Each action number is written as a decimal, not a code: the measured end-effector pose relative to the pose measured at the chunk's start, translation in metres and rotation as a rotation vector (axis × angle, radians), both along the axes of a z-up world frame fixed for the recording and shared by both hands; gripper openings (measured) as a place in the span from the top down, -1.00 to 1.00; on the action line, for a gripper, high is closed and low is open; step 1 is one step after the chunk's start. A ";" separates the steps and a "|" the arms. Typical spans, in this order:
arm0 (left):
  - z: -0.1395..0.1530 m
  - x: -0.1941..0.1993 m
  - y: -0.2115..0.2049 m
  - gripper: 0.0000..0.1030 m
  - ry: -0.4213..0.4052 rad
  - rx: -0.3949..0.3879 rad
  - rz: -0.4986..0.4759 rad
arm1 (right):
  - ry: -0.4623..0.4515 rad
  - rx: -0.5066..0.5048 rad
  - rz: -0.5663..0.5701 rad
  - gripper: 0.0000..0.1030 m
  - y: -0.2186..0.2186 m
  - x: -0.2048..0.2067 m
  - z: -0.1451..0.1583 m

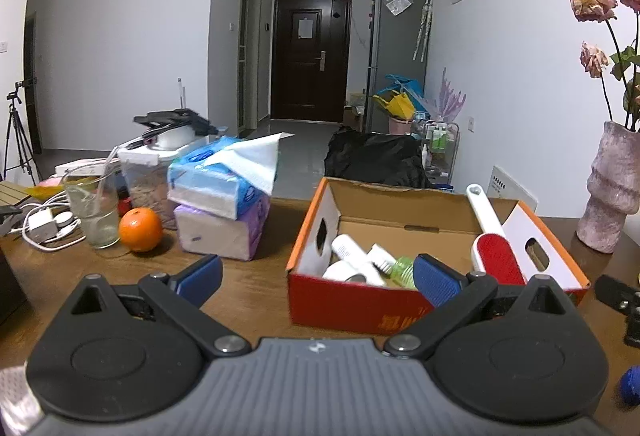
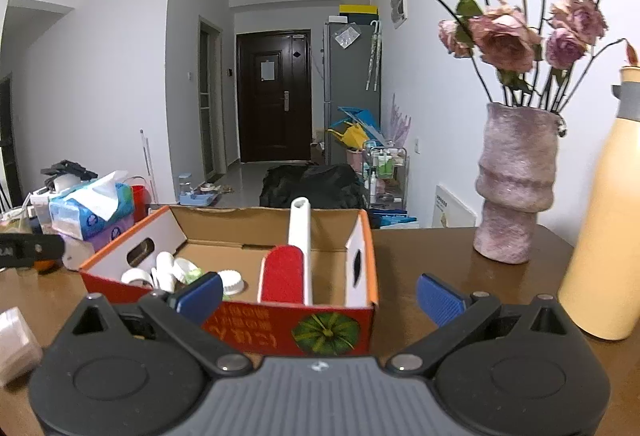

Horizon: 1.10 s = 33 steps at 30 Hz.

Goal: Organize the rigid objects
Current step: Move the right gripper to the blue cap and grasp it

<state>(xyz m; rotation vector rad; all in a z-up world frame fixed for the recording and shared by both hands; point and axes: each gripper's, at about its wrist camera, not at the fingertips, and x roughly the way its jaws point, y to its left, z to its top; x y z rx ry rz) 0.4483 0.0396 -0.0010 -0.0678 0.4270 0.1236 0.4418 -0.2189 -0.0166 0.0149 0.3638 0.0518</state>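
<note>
An orange-rimmed cardboard box (image 1: 352, 306) (image 2: 362, 236) stands on the wooden table. Inside lean a red-and-white lint brush (image 1: 494, 252) (image 2: 286, 274), white tubes (image 1: 352, 256) (image 2: 166, 270), a white cap (image 2: 231, 282) and a green bottle (image 1: 404, 270). My left gripper (image 1: 318, 278) is open and empty, just in front of the box's near wall. My right gripper (image 2: 318, 296) is open and empty too, at the box's near right corner. An orange (image 1: 140, 229) lies at the left.
Stacked tissue packs (image 1: 224, 204) (image 2: 94, 214), a glass with a straw (image 1: 94, 212) and white chargers with cables (image 1: 42, 226) crowd the left. A pink vase of dried roses (image 1: 610, 192) (image 2: 514, 184) and a yellow bottle (image 2: 604, 220) stand right. Bare wood (image 1: 248, 296) lies between.
</note>
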 end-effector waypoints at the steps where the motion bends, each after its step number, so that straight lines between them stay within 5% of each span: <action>1: -0.001 -0.003 0.001 -1.00 0.000 0.001 0.003 | 0.001 -0.002 -0.002 -1.00 -0.002 -0.003 -0.001; 33: -0.034 -0.096 0.033 -1.00 0.065 0.005 0.071 | 0.198 -0.019 -0.159 -1.00 -0.083 -0.075 -0.066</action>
